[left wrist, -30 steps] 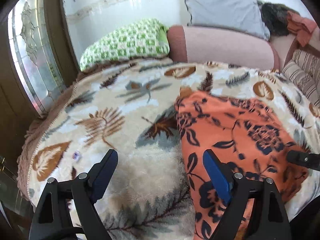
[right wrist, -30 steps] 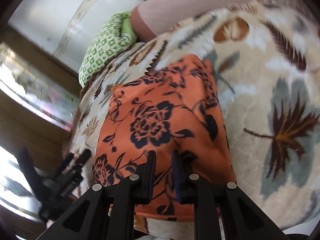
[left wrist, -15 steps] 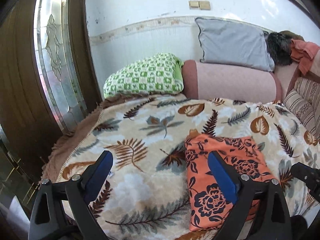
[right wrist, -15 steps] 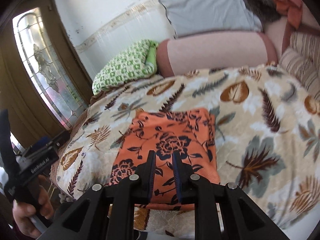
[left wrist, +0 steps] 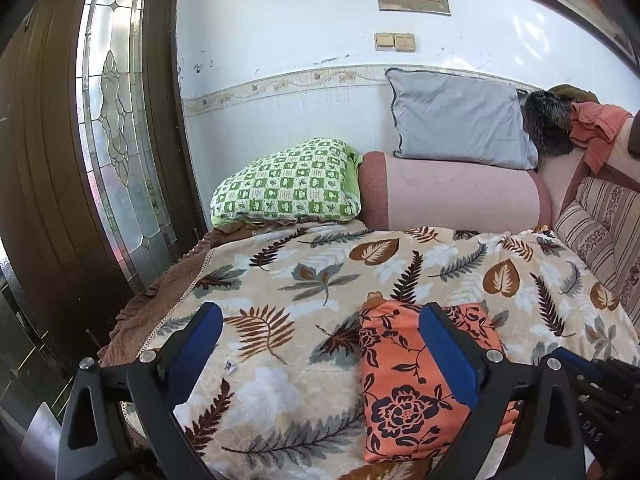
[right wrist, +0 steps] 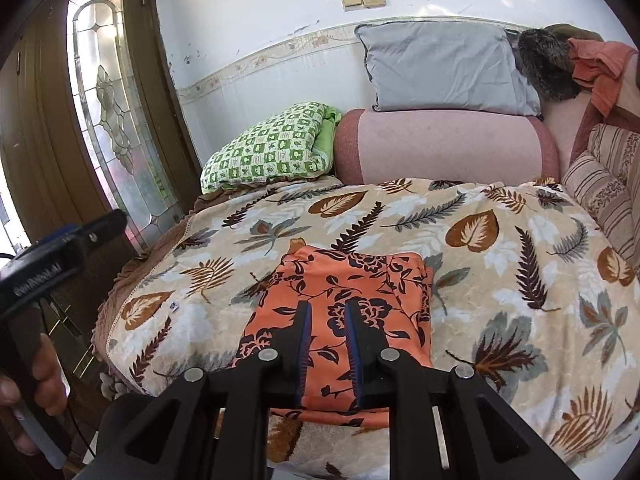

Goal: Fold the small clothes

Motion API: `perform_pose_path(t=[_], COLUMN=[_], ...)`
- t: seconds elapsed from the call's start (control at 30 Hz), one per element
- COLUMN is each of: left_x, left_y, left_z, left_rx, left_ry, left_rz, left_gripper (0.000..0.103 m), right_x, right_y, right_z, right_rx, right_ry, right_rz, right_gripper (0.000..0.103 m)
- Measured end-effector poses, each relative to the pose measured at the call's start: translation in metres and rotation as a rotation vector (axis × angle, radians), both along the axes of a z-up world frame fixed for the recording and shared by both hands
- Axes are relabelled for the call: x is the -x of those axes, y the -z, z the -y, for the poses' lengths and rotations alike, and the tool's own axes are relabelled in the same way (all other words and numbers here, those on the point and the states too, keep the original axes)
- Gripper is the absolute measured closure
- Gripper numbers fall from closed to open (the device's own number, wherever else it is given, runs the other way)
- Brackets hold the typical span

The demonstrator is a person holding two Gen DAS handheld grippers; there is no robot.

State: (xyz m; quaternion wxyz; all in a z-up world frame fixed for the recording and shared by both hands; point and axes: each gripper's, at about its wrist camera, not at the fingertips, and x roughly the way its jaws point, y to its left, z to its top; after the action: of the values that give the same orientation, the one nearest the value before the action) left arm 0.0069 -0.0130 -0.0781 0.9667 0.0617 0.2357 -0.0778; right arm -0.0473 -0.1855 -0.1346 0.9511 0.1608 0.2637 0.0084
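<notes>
From the left wrist view, the left gripper hangs above the bed with its blue-padded fingers spread about as wide as they go and nothing between them. The orange floral garment lies as a neat rectangle on the leaf-patterned blanket, towards the near edge of the bed and under the right-hand finger in this view, well clear of it. Behind it, a green checked pillow, a pink bolster and a grey pillow line the wall. From the right wrist view, the right gripper hovers over the same garment with its fingers nearly together, only a narrow gap between the pads, and no cloth caught in it. At the left edge a hand holds the left gripper's handle. The garment looks folded and let go, so I judge this piece finished and the step in hand to be a retreat. The next move would call for another garment, but none is laid out on the blanket; only some clothes heaped at the far right corner. No basket, box or other container shows in either view.
</notes>
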Motion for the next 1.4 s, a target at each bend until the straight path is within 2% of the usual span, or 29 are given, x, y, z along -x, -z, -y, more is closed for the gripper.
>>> perform_pose_path(t=[0.8,1.23,1.4], left_x=[0.007,0.007,0.006], left_y=[-0.004,-0.004,-0.001], left_z=[0.014,0.012,0.016], left_rx=[-0.021,0.037,0.028], left_ry=[0.045,0.088,0.092], left_rz=[-0.010,-0.008,-0.014], left_gripper=[0.004,0.004,0.004], right_x=[-0.006,-0.008,-0.012], right_y=[0.002,0.005,0.011], right_z=[-0.007,-0.011,-0.008], right_rx=[0.020,0.021,-0.006], right_ry=[-0.026,-0.026,-0.020], right_rz=[0.000,-0.007,-0.021], right_gripper=[0.082,0.082,0.082])
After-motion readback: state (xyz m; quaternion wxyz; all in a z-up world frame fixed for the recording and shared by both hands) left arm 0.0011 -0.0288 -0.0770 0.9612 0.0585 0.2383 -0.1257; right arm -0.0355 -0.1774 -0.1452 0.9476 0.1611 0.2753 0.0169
